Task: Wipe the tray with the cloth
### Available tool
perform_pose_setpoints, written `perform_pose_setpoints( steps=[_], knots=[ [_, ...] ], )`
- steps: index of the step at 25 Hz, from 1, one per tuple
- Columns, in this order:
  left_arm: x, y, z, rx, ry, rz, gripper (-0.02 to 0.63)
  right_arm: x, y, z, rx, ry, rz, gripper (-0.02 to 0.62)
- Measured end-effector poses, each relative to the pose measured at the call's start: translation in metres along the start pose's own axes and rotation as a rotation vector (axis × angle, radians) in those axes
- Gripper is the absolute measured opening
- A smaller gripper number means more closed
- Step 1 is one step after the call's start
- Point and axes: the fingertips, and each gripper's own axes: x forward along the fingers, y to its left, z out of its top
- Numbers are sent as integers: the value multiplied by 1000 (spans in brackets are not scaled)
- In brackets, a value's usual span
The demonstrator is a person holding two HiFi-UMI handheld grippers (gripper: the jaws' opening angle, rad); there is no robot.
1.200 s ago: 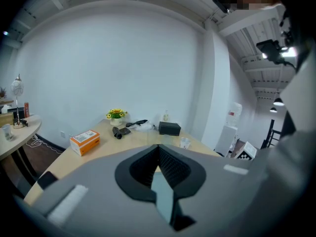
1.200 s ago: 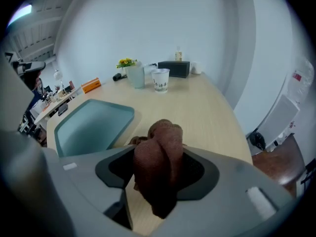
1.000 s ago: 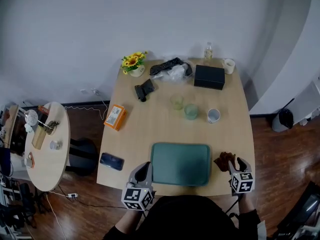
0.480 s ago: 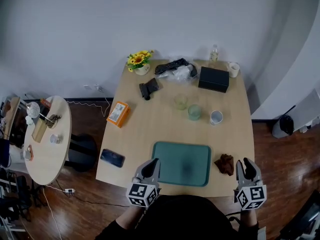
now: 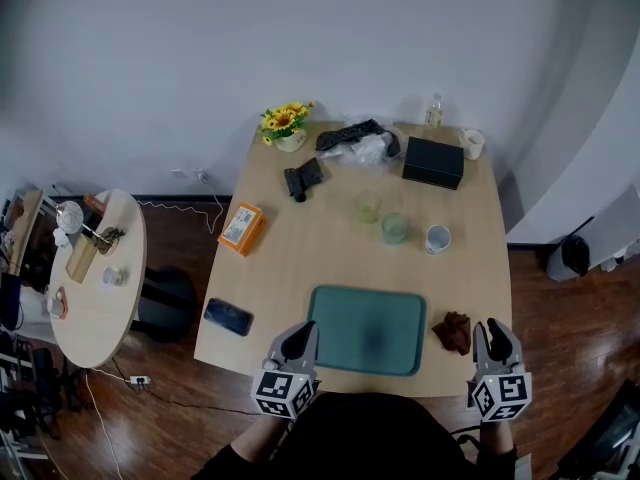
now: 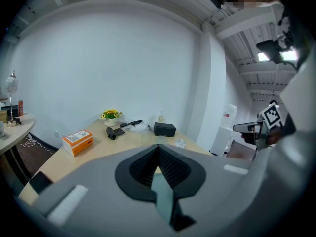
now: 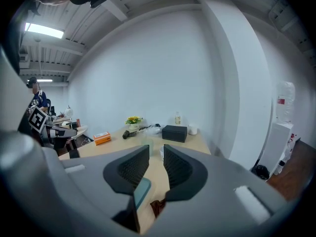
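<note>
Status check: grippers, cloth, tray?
Left gripper shut, empty. Right gripper closing, nothing between jaws. Cloth on table, right of tray, not held. Tray bare.

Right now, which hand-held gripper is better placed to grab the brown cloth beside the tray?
The right hand-held gripper: the cloth lies just beside it, right of the tray. Its jaws are closing with nothing between them yet. The left hand-held gripper is shut, on the tray's other side.
</note>
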Motion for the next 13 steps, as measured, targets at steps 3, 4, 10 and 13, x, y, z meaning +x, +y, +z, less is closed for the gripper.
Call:
perform_pose_setpoints(
  steps=[3,4,10,13],
  knots=[
    [-1,0,2,4,-5,0,8,0,2,0,-2,-4,-3,91],
    [-1,0,3,8,-7,-1,8,-1,2,-1,0,-6,-4,89],
    [2,-2,6,21,-8,-9,8,1,1,-4,6,1,-4,80],
    [3,-2,6,21,-4,-9,8,2,2,-2,6,3,-1,78]
  ],
)
